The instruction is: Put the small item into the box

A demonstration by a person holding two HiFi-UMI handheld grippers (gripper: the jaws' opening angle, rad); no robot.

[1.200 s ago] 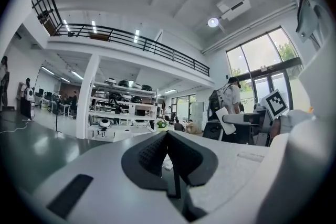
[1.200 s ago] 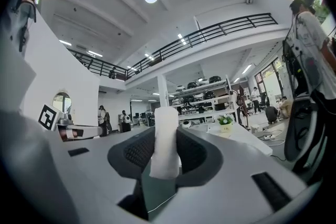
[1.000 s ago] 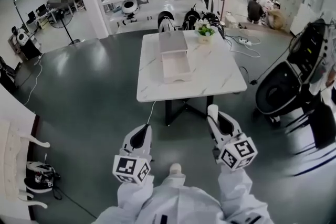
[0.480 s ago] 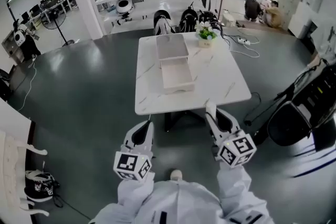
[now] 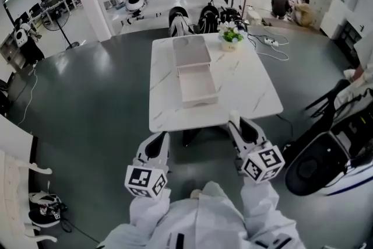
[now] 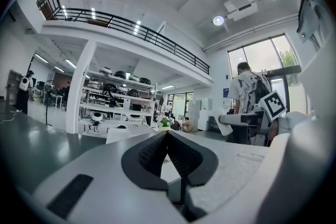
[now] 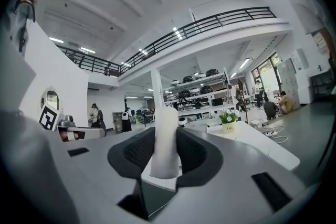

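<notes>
The desk [image 5: 250, 96] is finished in white marble with thin grey veining, the box [image 5: 198, 103] is seen in pale off-white, and the floor [image 5: 87, 96] is rendered in glossy dark grey. The left hand-held gripper [image 5: 161, 137] and the right hand-held gripper [image 5: 235, 122] are cased in light grey-white with black ribbed pads [image 7: 137, 152], each marker cube [image 5: 145, 182] being patterned with black squares on white, and the small item [image 7: 165, 139] is shown white. Green leaves and white blossoms are displayed by the plant [image 5: 231, 35], and the sleeves [image 5: 262, 213] are clad in white.
</notes>
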